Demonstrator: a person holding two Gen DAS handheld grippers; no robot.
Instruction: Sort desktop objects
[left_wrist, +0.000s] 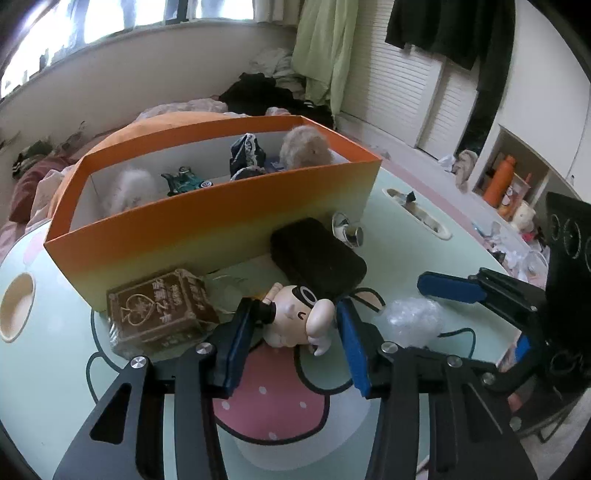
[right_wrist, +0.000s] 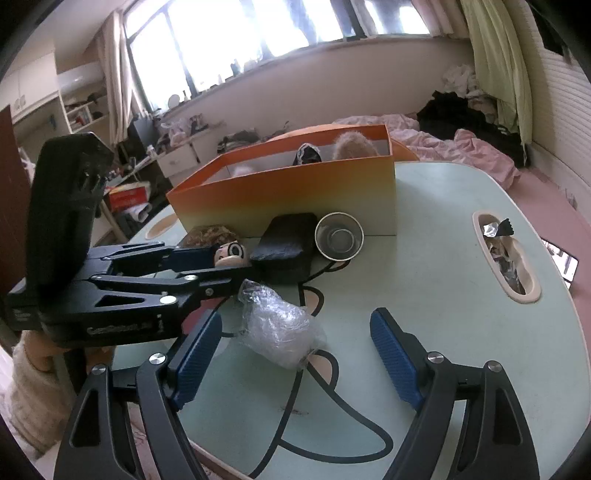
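Your pale green table (right_wrist: 454, 236) carries the orange box (right_wrist: 295, 199), brown packet (left_wrist: 159, 310), figurine (left_wrist: 295, 317), black case (right_wrist: 284, 245), tipped cup (right_wrist: 339, 235) and crumpled plastic (right_wrist: 277, 328).

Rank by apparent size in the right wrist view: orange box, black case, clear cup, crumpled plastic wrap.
1. orange box, clearly largest.
2. crumpled plastic wrap, though it lies nearest the camera, which inflates it.
3. black case, close to the wrap; order between them is unsure.
4. clear cup, smallest.
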